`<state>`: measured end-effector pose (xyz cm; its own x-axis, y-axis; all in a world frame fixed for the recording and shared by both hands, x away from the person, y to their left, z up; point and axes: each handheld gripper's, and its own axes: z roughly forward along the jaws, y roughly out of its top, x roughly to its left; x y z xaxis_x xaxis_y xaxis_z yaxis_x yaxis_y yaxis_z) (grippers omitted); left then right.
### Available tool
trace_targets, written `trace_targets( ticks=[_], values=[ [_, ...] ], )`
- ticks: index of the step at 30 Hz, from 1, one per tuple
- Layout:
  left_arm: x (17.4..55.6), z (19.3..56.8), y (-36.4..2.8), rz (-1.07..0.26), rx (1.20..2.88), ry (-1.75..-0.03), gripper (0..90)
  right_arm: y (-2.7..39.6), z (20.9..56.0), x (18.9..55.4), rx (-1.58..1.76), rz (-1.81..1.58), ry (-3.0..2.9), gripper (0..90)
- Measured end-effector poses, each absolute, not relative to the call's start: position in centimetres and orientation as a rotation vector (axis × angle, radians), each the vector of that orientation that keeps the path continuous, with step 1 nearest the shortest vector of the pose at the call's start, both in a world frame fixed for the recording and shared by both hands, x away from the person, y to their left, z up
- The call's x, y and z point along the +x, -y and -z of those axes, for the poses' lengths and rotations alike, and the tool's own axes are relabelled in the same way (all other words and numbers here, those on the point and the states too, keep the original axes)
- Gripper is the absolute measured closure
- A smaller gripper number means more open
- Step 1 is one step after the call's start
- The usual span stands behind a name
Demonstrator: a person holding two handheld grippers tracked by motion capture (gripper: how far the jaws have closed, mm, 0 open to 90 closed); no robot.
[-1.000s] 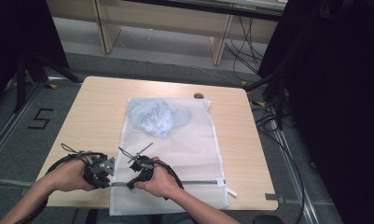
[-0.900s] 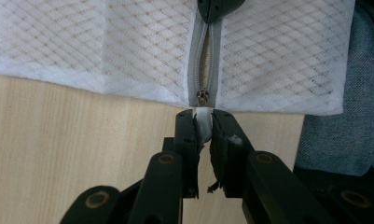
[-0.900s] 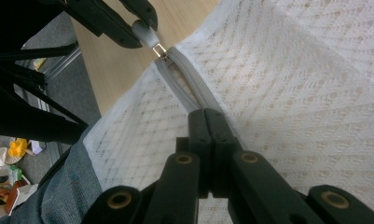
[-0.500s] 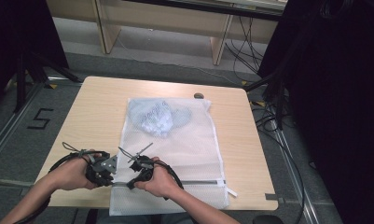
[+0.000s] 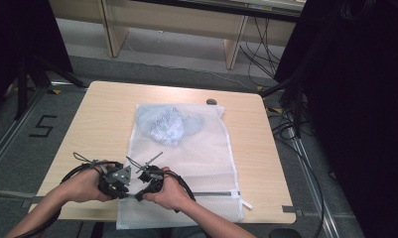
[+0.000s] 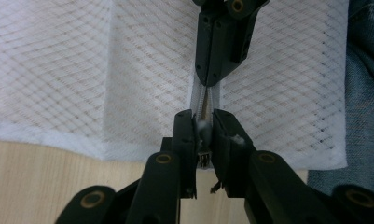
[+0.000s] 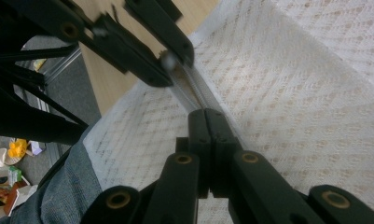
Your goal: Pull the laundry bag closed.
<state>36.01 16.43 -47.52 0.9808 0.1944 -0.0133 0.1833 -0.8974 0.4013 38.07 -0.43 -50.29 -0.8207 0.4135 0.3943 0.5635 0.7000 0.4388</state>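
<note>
Two black hand-held grippers meet tip to tip at the near edge of a white mesh zip-up laundry bag: the left gripper pinches the end of the bag's grey zipper strip, its jaws having just eased slightly apart, and the right gripper is clamped tight on that strip just beyond it. Farther off, inside the bag's far end, lies a crumpled pale blue garment, all on a light wooden table

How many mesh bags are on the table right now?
1: a white mesh laundry bag lies flat mid-table, light blue clothing inside its far end, near edge overhanging toward the person. Nothing seems hidden beneath.
</note>
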Motion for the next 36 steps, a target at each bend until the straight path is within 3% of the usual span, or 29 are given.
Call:
trace_targets(
  ticks=[2, 3, 6, 9, 11, 12, 13, 14, 24, 36],
  values=[
    [36.2, 47.5, -16.5, -0.044, 2.756, -0.216, 74.3, 0.4, 50.2, 38.0, -0.772, 0.805, 2.642, 88.5],
    [35.9, 47.6, -16.5, -0.039, 2.714, -0.29, 71.1, 0.4, 50.1, 37.9, -0.783, 0.8, 2.645, 87.2],
    [36.0, 46.9, -17.2, -0.104, 2.675, -0.276, 67.7, 0.3, 50.0, 37.8, -0.736, 0.812, 2.655, 86.2],
    [35.5, 46.6, -18.0, -0.102, 2.65, -0.313, 55.5, 0.3, 49.3, 37.7, -0.71, 0.814, 2.675, 84.3],
    [35.4, 46.5, -18.8, -0.115, 2.724, -0.256, 53.3, 0.2, 48.9, 37.6, -0.711, 0.83, 2.68, 82.8],
    [34.5, 47.6, -19.0, -0.077, 2.625, -0.392, 50.4, 0.3, 48.6, 37.7, -0.723, 0.818, 2.692, 81.6],
    [34.5, 47.6, -19.0, -0.077, 2.625, -0.392, 49.5, 0.3, 48.6, 37.7, -0.723, 0.818, 2.692, 81.6],
    [34.9, 47.4, -19.7, -0.092, 2.74, -0.29, 48.3, 0.3, 48.6, 37.9, -0.705, 0.832, 2.709, 79.7],
    [34.3, 48.1, -20.3, -0.035, 2.59, -0.45, 41.3, 0.5, 48.4, 38.4, -0.695, 0.911, 2.715, 69.7],
    [34.7, 48.4, -19.9, -0.067, 2.595, -0.427, 37.8, 1.2, 47.8, 38.8, -0.673, 0.983, 2.729, 68.5]
  ],
)
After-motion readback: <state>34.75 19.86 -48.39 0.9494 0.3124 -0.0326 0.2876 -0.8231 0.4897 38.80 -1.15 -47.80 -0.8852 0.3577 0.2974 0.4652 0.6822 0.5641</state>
